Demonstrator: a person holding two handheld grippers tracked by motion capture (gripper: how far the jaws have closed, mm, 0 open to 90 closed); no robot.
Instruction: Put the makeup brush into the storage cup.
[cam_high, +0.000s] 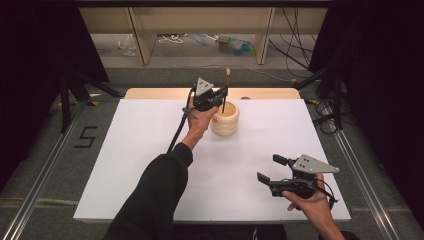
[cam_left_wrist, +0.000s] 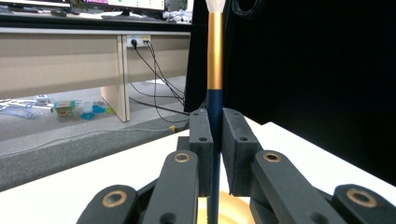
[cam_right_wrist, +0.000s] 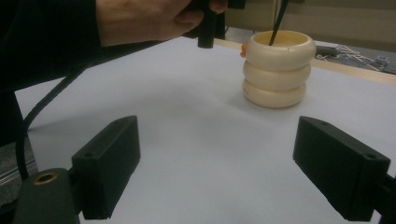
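Observation:
A paintbrush (cam_high: 228, 76) with a dark blue handle, gold ferrule and pale tip stands upright. Its lower end is inside a cream ribbed holder (cam_high: 225, 120) at the far middle of the white table (cam_high: 140, 155). My left gripper (cam_high: 223, 95) is shut on the handle just above the holder's rim. In the left gripper view the brush (cam_left_wrist: 215, 60) rises between the closed jaws of my left gripper (cam_left_wrist: 215, 121). My right gripper (cam_high: 268, 168) rests open at the near right, nothing in it. The right gripper view shows my right gripper (cam_right_wrist: 217, 135) facing the holder (cam_right_wrist: 278, 70) and the brush handle (cam_right_wrist: 276, 23).
A small orange thing (cam_right_wrist: 243, 48) peeks out beside the holder's rim. Behind the table's wooden far edge (cam_high: 260, 93) are shelf legs, cables and clutter on the floor. Black stands flank both sides. White tabletop lies between my grippers.

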